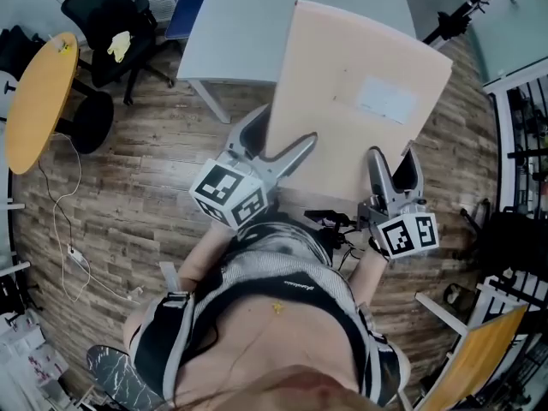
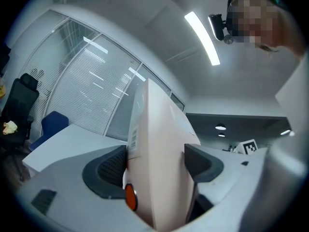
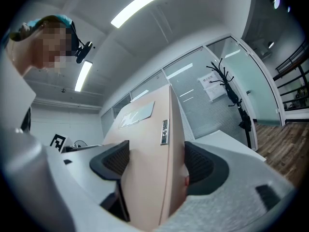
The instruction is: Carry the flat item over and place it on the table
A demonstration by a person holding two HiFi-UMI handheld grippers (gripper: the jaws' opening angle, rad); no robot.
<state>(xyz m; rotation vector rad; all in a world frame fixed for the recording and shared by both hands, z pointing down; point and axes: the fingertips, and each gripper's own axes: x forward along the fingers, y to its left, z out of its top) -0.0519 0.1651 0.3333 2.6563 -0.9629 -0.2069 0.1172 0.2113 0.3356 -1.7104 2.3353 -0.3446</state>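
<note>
Flat item [image 1: 360, 92] (beige slim panel, pale label [image 1: 385, 99] on the face seen from the head view) is held off the ground by its near edge and appears tilted, far edge higher. Its far part overlaps the grey table [image 1: 248, 24] in the head view; its near part is over the wood floor [image 1: 145, 178]. L gripper [image 1: 278, 148]: jaws closed down to panel thickness, pads pressed on both faces, near the left corner. R gripper [image 1: 394, 165]: same, clamped near the right corner. Panel not yet set down. Step in hand is judged to be carry fwd + lower. To do it well, both grippers should be moved at an equal rate so the panel isn't twisted or levered out of the pads. Since only one edge is gripped, the far end is cantilevered. Tilt should be eased off gradually, the far edge landed first, then the near edge laid flat. Jaws should be parted only once the weight is borne by the tabletop. Edges/room: the table's near rim & leg [image 1: 210, 101] lie by the panel's left side. One jaw of each gripper sits under the panel, so the gripped edge is prob. best left at or just past the rim for release. No objects are seen on the visible tabletop. Office chair [image 1: 116, 15] & round yellow table [image 1: 34, 101] are well apart to the left, coat stand [image 1: 458, 11] apart at far right. Approach is judged open.
</note>
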